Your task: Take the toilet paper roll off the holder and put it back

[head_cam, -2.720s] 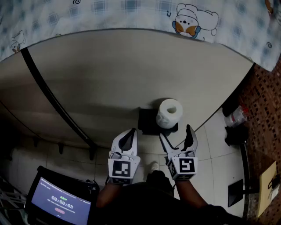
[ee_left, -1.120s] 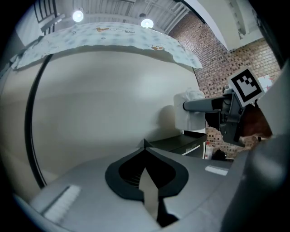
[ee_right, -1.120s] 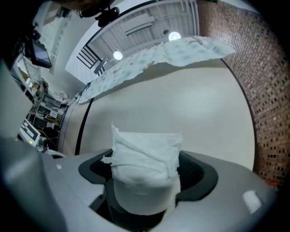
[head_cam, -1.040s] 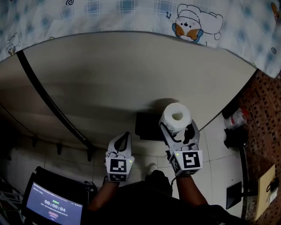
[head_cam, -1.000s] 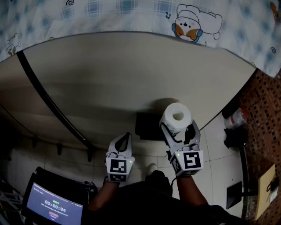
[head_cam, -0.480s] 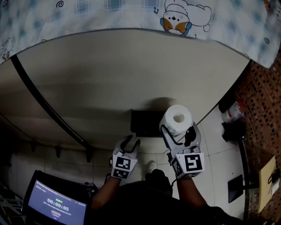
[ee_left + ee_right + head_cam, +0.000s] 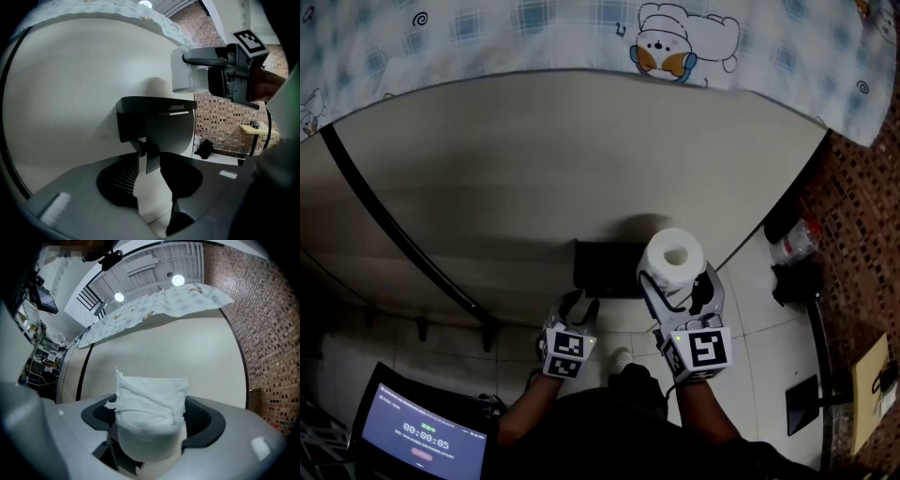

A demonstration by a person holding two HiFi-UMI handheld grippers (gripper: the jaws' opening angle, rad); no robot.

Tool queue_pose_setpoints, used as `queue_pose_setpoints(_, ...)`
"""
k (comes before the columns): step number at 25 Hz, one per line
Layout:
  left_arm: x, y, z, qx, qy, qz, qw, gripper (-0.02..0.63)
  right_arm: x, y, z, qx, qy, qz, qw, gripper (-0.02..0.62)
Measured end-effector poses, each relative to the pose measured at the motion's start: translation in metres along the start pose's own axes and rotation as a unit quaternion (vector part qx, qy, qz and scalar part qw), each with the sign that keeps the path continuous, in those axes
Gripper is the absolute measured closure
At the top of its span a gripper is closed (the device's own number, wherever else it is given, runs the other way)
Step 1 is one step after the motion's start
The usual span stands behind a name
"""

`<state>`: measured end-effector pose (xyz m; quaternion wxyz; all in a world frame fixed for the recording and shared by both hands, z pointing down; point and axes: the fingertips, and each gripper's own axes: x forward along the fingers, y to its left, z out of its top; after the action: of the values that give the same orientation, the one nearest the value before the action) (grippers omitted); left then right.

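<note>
R gripper [image 7: 677,281], lower centre-right of head view, was clamped on the toilet paper roll [image 7: 671,255]. Roll stood upright w/ core hole up, off the holder [image 7: 602,269] & at its right end. L gripper [image 7: 581,302] sat lower centre, just below holder. Its jaws had just been opening & stood apart, w/ holder's lower bracket in the gap, pads not pressing it. In L gripper view, roll was upper right, above holder.

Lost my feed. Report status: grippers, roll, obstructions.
Left gripper: jaws just opened, lower part of holder between their tips, ungripped. Right gripper shut on toilet paper roll, off the holder, beside it. Left gripper may block the return.
</note>
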<state>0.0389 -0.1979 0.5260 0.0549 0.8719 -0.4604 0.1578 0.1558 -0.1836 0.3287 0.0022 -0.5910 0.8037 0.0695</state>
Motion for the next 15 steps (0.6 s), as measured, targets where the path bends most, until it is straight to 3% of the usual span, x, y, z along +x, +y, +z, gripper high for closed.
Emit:
queue_pose_setpoints(6,-0.001,-0.008,0.004,-0.001,-0.001,-0.013,0.9999,0.453,0.006,-0.003,-0.006,0.002,0.007,-0.002,1.0,0.17)
queue_pose_setpoints(15,-0.012,-0.01,0.002,-0.005,0.002,-0.033,0.9994,0.522,0.002,-0.012,-0.016,0.017,0.016,-0.019,1.0,0.17)
